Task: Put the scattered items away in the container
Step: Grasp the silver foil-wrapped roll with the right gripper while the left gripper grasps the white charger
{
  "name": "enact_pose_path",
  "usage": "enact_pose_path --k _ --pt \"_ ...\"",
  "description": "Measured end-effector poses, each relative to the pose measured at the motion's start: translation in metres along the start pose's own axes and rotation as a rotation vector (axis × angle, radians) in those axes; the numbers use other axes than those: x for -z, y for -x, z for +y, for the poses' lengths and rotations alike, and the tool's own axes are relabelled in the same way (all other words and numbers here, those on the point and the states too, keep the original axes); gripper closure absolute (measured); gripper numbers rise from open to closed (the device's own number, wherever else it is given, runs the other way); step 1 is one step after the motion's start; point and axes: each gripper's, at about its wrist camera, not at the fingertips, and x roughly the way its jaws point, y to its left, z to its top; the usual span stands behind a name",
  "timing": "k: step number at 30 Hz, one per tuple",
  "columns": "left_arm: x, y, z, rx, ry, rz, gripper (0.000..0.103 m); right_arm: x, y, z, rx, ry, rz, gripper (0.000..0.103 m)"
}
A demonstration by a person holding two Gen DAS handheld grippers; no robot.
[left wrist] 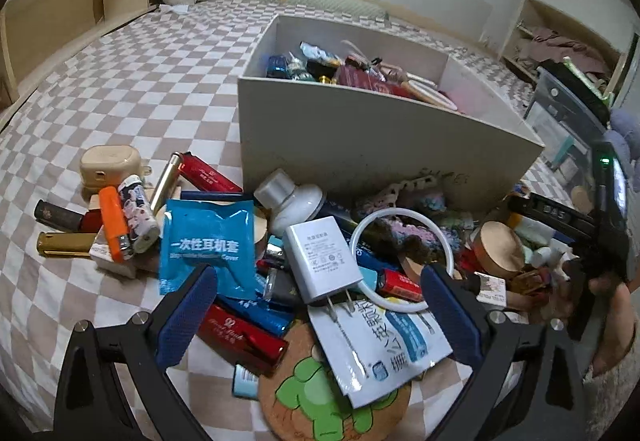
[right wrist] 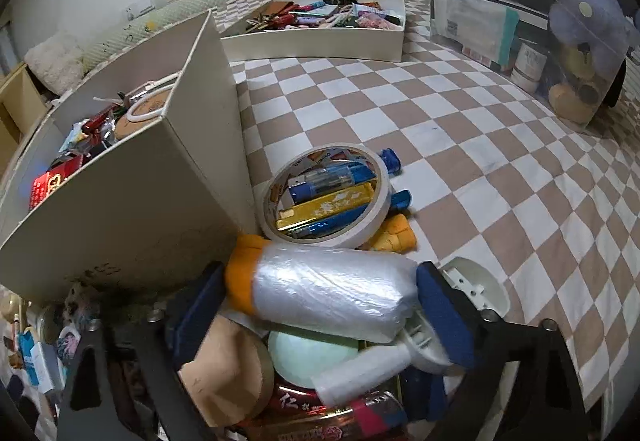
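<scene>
Plastic-wrapped roll [right wrist: 332,289] lies crosswise between the right hand-held gripper [right wrist: 320,305] pads, which touch or nearly touch its ends; firm hold not confirmed. Box [right wrist: 132,209] stands just ahead-left, likely the drop target. Left hand-held gripper [left wrist: 316,325] hangs wide, empty, above the charger [left wrist: 324,261] in the heap on the bed [left wrist: 120,89].

cluttered pile [left wrist: 320,261], beige box [left wrist: 360,145] half-full

Brown-white checked bedsheet [right wrist: 460,113], blue sachet [left wrist: 206,241]
</scene>
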Motion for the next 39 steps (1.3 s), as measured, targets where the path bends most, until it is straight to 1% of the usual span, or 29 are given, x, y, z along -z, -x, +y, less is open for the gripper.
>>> enact_pose_path --k 2,3,5,7,9,10,11,14,17,18,21,28,33,39 --pt "-0.002 -0.006 -0.003 -0.032 0.003 0.007 0.003 0.002 0.001 -0.001 -0.022 0.007 -0.007 0.015" --pt "-0.002 -0.009 -0.002 -0.048 0.007 0.011 0.005 0.002 0.001 -0.002 -0.033 0.006 -0.008 0.017" --pt "-0.003 -0.014 0.001 -0.079 0.017 0.024 0.018 0.003 0.002 -0.005 -0.061 0.000 -0.011 0.017" --pt "-0.003 -0.021 0.005 -0.107 0.046 0.044 0.024 0.004 0.003 -0.008 -0.085 -0.008 -0.014 0.018" --pt "-0.003 -0.025 0.010 -0.098 0.082 0.051 0.025 0.004 0.003 -0.010 -0.107 -0.020 -0.014 0.018" --pt "-0.003 -0.025 0.011 -0.097 0.091 0.052 0.027 0.004 0.004 -0.011 -0.120 -0.027 -0.013 0.018" --pt "-0.003 -0.026 0.010 -0.099 0.089 0.049 0.033 0.005 0.004 -0.011 -0.128 -0.031 -0.012 0.018" --pt "-0.001 -0.029 0.006 -0.097 0.081 0.061 0.043 0.006 0.006 -0.012 -0.140 -0.034 -0.013 0.018" --pt "0.004 -0.035 0.001 -0.095 0.076 0.080 0.045 0.006 0.006 -0.010 -0.143 -0.033 -0.011 0.018" --pt "0.005 -0.036 0.000 -0.106 0.068 0.082 0.045 0.007 0.007 -0.010 -0.143 -0.034 -0.011 0.018" --pt "0.007 -0.036 -0.004 -0.122 0.046 0.070 0.046 0.007 0.007 -0.011 -0.151 -0.042 -0.011 0.018" --pt "0.006 -0.034 0.001 -0.114 0.049 0.057 0.062 0.007 0.010 -0.013 -0.192 -0.068 -0.007 0.020" --pt "0.006 -0.031 0.002 -0.114 0.044 0.053 0.062 0.008 0.013 -0.016 -0.270 -0.093 0.007 0.021" --pt "0.004 -0.030 0.005 -0.112 0.043 0.050 0.062 0.012 0.021 -0.020 -0.344 -0.129 0.013 0.021"
